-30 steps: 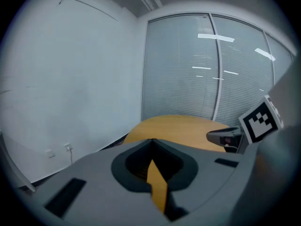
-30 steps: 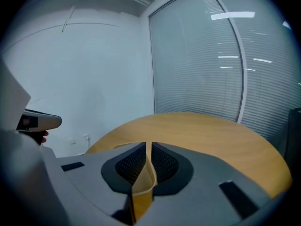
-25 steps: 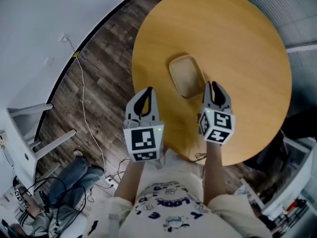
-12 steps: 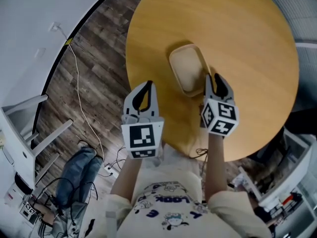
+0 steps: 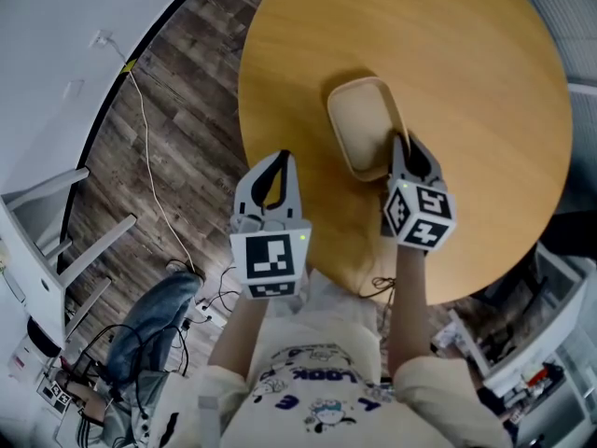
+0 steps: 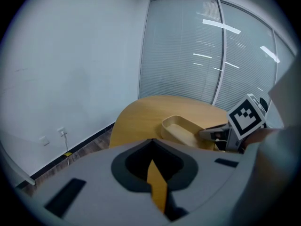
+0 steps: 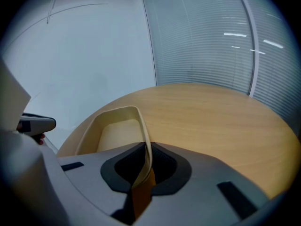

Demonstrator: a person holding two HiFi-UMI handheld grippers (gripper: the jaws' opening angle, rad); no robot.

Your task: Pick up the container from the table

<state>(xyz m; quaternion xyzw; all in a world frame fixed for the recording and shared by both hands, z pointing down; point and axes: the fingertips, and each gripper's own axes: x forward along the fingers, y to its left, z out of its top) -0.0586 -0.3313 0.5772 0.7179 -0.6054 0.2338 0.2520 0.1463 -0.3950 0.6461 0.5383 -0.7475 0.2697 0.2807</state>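
Head view: container sits flat on the round wooden table, toward the table's near-left part. R gripper is at the container's near-right corner, tips on the rim. A sec ago it was just short of that corner and 0.5 s ago right beside it, so it has closed in and made contact. L gripper is well apart from the container on its near-left side, over the table edge w/ floor below, and has barely shifted.

L gripper view: L gripper has jaws together w/ nothing between them, only a sliver of table colour showing thru. Container is ahead and to the right, w/ R gripper at its right end.

R gripper view: R gripper is clamped on the container. The container's right side wall runs straight into the slot between the jaws, which pinch it at the rim. Table spreads out beyond and right of the container.

Meaning for the task: approach and grasp look done, lift not yet begun, since the container's base appears still on the table. It's a one-wall pinch near a corner, so it'll prob tilt when raised. A slow straight lift is the call.
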